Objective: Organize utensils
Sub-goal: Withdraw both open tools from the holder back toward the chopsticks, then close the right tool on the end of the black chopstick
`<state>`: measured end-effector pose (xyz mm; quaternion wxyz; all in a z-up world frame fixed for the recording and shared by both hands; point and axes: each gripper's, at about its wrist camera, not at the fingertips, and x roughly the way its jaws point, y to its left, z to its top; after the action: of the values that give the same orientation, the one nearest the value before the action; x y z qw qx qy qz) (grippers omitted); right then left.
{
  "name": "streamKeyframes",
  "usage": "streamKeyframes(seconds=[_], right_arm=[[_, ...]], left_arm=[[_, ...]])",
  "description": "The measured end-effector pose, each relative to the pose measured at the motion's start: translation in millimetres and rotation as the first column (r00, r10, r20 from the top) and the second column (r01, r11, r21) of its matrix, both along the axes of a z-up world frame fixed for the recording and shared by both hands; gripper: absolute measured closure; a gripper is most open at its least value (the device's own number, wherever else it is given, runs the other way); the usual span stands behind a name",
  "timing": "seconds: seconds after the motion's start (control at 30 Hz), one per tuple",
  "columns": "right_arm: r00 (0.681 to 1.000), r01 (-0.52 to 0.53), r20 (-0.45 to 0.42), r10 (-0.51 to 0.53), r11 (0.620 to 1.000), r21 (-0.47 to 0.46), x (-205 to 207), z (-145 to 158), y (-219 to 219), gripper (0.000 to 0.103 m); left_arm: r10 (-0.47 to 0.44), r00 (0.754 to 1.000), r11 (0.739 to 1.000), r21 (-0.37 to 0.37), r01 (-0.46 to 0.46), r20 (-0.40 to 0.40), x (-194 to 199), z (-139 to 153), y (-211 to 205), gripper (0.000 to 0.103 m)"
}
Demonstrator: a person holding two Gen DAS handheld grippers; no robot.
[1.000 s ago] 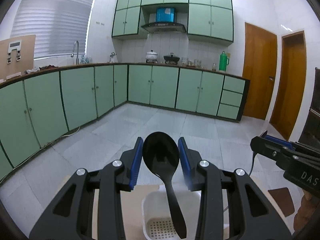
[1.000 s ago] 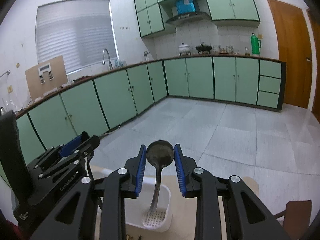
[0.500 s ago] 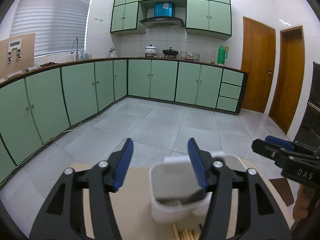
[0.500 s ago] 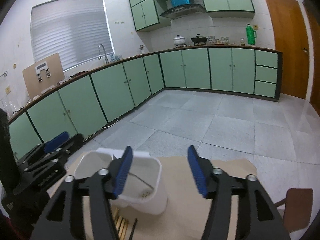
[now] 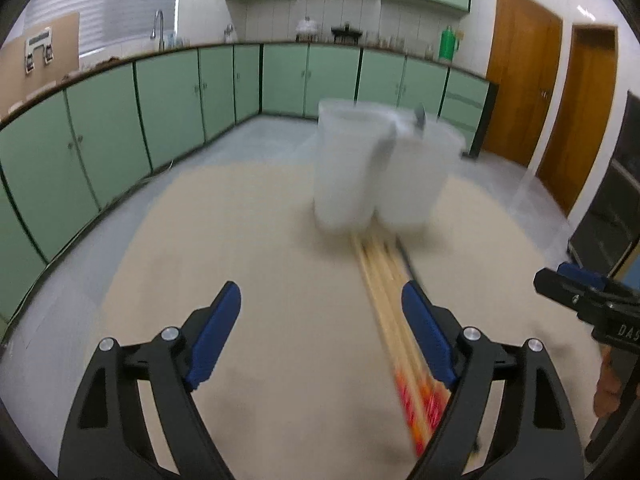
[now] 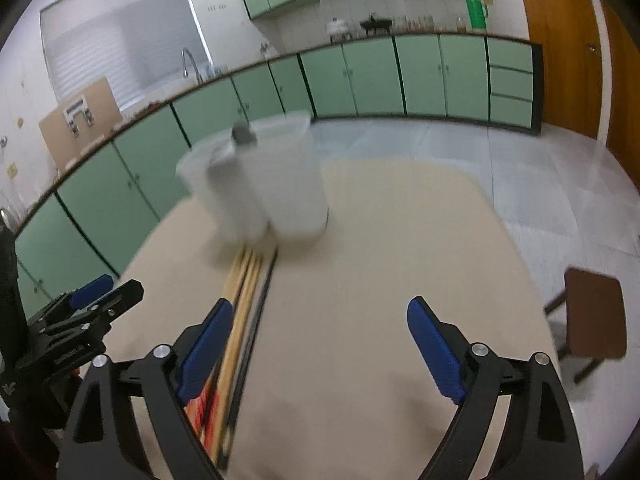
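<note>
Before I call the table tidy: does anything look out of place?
Yes. A bundle of chopsticks lies loose on the table in front of the white holder, not in it. A spoon already stands inside. Nothing looks spilled or broken.
</note>
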<state>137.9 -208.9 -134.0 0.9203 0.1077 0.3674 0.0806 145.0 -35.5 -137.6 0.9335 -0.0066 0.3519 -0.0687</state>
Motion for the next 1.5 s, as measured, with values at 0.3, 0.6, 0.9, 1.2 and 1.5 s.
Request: streamKeyframes(seconds=[0.3, 0.6, 0.9, 1.2, 1.5], right_arm=[[0.995, -0.043, -0.097, 0.04, 0.999, -0.025, -44.6, -31.2, 22.7, 0.016], [0.989, -0.099, -0.125, 0.084, 0.988, -0.121, -59.1, -46.6, 58.0, 0.019], [0.992, -0.061, -0.122, 0.038, 0.98, -0.189, -62.0, -49.8, 54.3, 0.022], [0.99, -0.11, -0.112, 0.09, 0.975, -0.191, -72.0, -50.3, 61.7, 0.05], [0.982, -0.175, -0.101, 0.157, 0.965, -0.196, -72.3, -50.4, 76.0, 0.096]], left_arm=[[0.017, 0.992, 0.998, 0.058, -0.01, -0.122, -51.2, -39.0, 11.6, 0.019], [0.026, 0.981, 0.997, 0.075, -0.011, -0.193, -70.7, -55.5, 13.1, 0.018], [0.018, 0.979, 0.997, 0.08, -0.002, -0.201, -77.4, -57.3, 11.3, 0.016], [0.022, 0.979, 0.997, 0.082, -0.005, -0.202, -77.7, -56.7, 9.7, 0.016], [0.008, 0.979, 0.997, 0.076, 0.008, -0.203, -80.0, -56.3, 4.0, 0.016]])
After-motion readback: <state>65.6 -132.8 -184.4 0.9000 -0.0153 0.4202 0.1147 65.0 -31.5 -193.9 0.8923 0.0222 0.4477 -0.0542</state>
